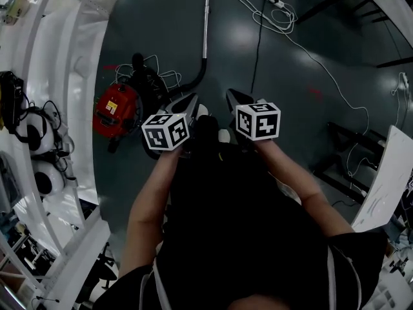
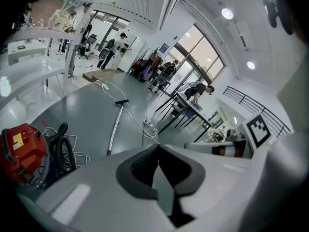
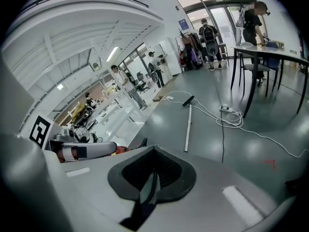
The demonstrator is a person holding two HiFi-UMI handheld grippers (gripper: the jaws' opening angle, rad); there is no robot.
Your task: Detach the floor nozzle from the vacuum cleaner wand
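The red vacuum cleaner (image 1: 116, 108) stands on the dark floor at the left, with its black hose (image 1: 193, 79) curving to the metal wand (image 1: 206, 24), which lies on the floor and runs out of the top of the head view. In the left gripper view the wand (image 2: 115, 127) ends far off in the black floor nozzle (image 2: 121, 101). The right gripper view shows the same wand (image 3: 187, 129) and nozzle (image 3: 188, 101). My left gripper (image 1: 192, 102) and right gripper (image 1: 233, 99) are side by side in the air, well short of the wand, both shut and empty.
A white power strip with looped cables (image 1: 274, 2) lies beyond the wand. White shelving (image 1: 58, 76) lines the left side. Black table legs (image 1: 348, 154) stand at the right. Several people are far off by the windows (image 2: 164, 74).
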